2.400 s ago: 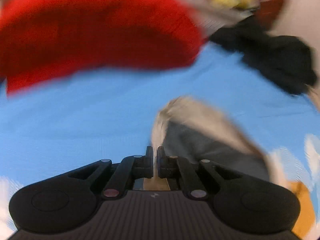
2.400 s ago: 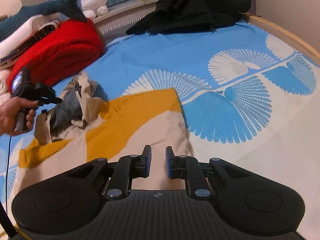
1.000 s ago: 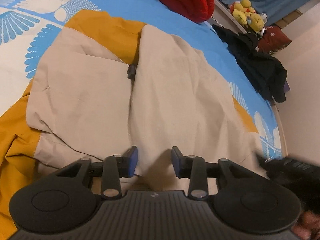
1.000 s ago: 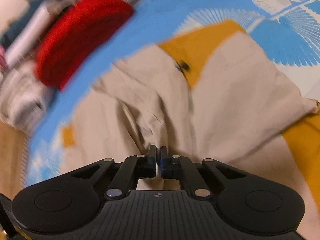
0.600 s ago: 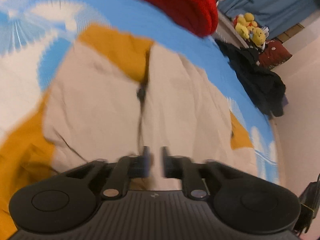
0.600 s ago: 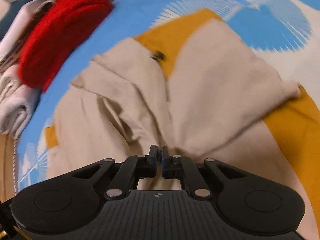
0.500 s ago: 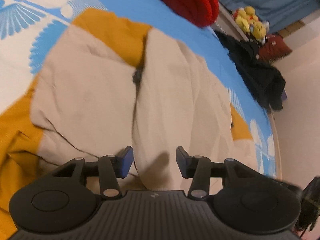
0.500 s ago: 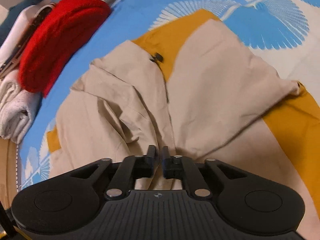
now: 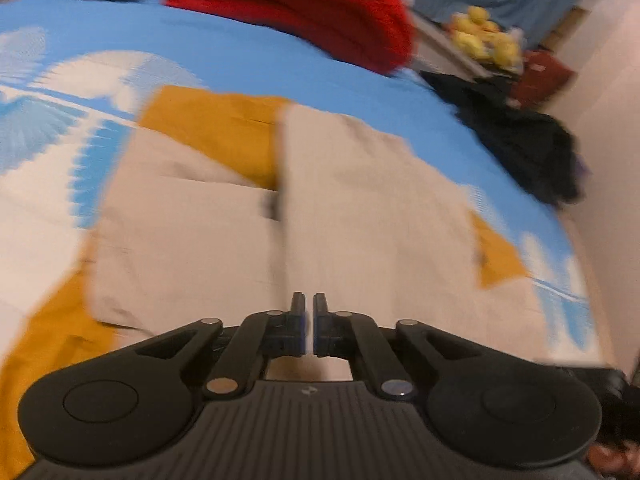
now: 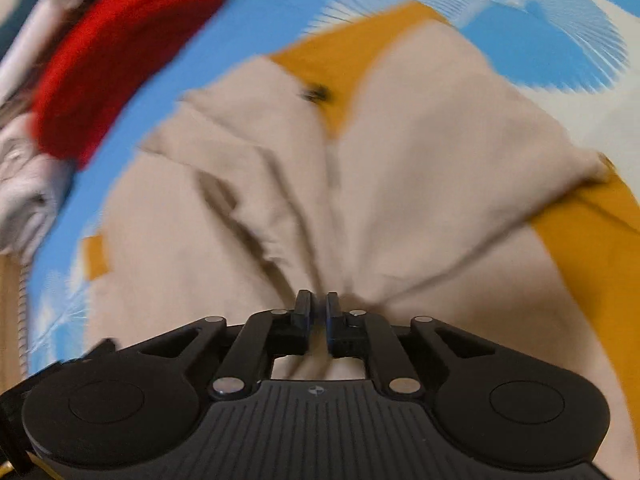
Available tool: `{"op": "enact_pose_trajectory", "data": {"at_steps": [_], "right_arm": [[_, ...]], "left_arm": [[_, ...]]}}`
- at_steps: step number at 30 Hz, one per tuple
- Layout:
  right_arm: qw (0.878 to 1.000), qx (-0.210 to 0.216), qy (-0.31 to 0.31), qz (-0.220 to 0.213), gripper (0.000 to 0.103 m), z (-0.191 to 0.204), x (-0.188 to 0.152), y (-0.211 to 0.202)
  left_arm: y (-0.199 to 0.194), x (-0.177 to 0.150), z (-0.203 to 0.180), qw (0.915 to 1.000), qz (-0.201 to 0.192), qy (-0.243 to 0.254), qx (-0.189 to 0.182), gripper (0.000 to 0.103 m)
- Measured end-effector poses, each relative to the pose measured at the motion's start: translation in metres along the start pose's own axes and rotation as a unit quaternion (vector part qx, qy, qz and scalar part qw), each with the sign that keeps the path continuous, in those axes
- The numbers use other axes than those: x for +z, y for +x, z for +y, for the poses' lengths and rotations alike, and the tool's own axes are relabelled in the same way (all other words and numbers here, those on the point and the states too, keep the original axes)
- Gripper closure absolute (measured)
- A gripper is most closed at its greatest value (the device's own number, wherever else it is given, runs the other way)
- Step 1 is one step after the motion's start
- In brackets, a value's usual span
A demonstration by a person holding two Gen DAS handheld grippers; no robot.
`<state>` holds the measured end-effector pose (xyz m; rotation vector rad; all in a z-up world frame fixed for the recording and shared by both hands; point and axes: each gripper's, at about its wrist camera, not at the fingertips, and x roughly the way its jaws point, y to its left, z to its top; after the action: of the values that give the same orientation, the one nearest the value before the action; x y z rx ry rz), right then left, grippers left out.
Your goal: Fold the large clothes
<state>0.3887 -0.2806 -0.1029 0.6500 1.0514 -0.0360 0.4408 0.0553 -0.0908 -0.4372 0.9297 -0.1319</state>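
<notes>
The left gripper (image 9: 307, 309) points down at the near edge of the jacket (image 9: 380, 216). Its jaws are clenched tight. The view is too blurry to tell if they pinch any cloth. The right gripper (image 10: 318, 307) sits on the same near edge, and its jaws are closing on a bunch of the tan cloth. Creases fan out from that spot, so the cloth looks pulled tight there. I think both grippers go to this edge so they can lift it and fold it away toward the far side.

The jacket is tan and yellow. It lies spread on the bed (image 9: 248, 60), right in front of both sets of jaws. Its two front halves meet in a line that runs straight ahead from the left jaws. A small dark button or snap (image 10: 316, 94) sits farther along that line, by the yellow collar part.

Past the jacket lies the blue and white bed cover. Beyond that is a red blanket (image 9: 304, 4), rolled up. Dark clothes (image 9: 516, 144) lie far off to the right of the left jaws.

There are no boxes or baskets to see here.
</notes>
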Motion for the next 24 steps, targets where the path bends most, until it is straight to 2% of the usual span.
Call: {"op": "enact_pose_trajectory", "data": {"at_steps": [1, 3, 4, 5, 6, 7, 8, 9, 10, 12, 13, 14, 15, 16, 18, 19, 21, 24], "right_arm": [[1.000, 0.006, -0.002, -0.028, 0.087, 0.002, 0.002, -0.009], [0.996, 0.047, -0.028, -0.073, 0.087, 0.012, 0.004, -0.023], [0.993, 0.077, -0.039, -0.080, 0.085, 0.017, 0.005, -0.025], [0.991, 0.107, -0.041, -0.070, 0.079, 0.018, 0.004, -0.023], [0.990, 0.127, -0.036, -0.051, 0.078, 0.017, 0.003, -0.016], [0.991, 0.126, -0.026, -0.025, 0.078, 0.013, 0.000, -0.004], [0.995, 0.102, -0.018, 0.000, 0.078, 0.009, -0.003, 0.008], [0.997, 0.072, -0.003, 0.023, 0.078, 0.002, -0.007, 0.020], [0.998, 0.063, 0.012, 0.029, 0.081, -0.004, -0.008, 0.025], [0.998, 0.062, 0.012, 0.017, 0.080, -0.003, -0.007, 0.018], [0.998, 0.066, -0.006, 0.003, 0.076, 0.004, -0.007, 0.010], [0.997, 0.073, -0.019, -0.009, 0.076, 0.007, -0.008, 0.004], [0.997, 0.075, -0.027, -0.007, 0.075, 0.007, -0.009, 0.003], [0.998, 0.063, -0.025, 0.008, 0.075, 0.004, -0.008, 0.007], [0.998, 0.048, 0.010, 0.031, 0.075, -0.013, -0.009, 0.016], [0.999, 0.033, 0.028, 0.031, 0.071, -0.021, -0.010, 0.010], [0.998, 0.044, 0.034, 0.001, 0.072, -0.019, -0.007, -0.011], [0.993, 0.074, -0.020, -0.088, 0.072, -0.012, -0.004, -0.075]], "left_arm": [[0.000, -0.003, -0.005, 0.9997, 0.001, 0.017, -0.015, 0.096], [0.003, -0.010, -0.015, 0.9985, 0.002, 0.051, -0.021, 0.091], [0.009, -0.014, -0.015, 0.9982, 0.012, 0.057, -0.013, 0.090], [0.019, -0.017, -0.015, 0.9980, 0.032, 0.054, 0.001, 0.090], [0.030, -0.021, -0.008, 0.9965, 0.064, 0.046, 0.026, 0.090], [0.038, -0.025, -0.001, 0.9940, 0.090, 0.038, 0.050, 0.090], [0.039, -0.027, 0.002, 0.9931, 0.094, 0.036, 0.060, 0.090], [0.035, -0.026, 0.002, 0.9932, 0.087, 0.040, 0.066, 0.090], [0.027, -0.023, -0.003, 0.9941, 0.070, 0.052, 0.064, 0.090], [0.010, -0.018, -0.014, 0.9962, 0.035, 0.072, 0.035, 0.086], [0.003, -0.017, -0.018, 0.9965, 0.021, 0.079, 0.017, 0.084], [0.001, -0.017, -0.019, 0.9965, 0.015, 0.082, 0.007, 0.082], [0.003, -0.021, -0.018, 0.9961, 0.017, 0.086, 0.003, 0.075], [0.011, -0.027, -0.016, 0.9949, 0.038, 0.092, 0.017, 0.068], [0.024, -0.037, -0.009, 0.9883, 0.090, 0.097, 0.075, 0.070], [0.015, -0.039, -0.008, 0.9882, 0.079, 0.103, 0.081, 0.070], [-0.019, -0.034, -0.018, 0.9877, 0.035, 0.135, 0.070, 0.070], [-0.088, -0.033, -0.035, 0.9738, -0.060, 0.213, 0.051, 0.068]]}}
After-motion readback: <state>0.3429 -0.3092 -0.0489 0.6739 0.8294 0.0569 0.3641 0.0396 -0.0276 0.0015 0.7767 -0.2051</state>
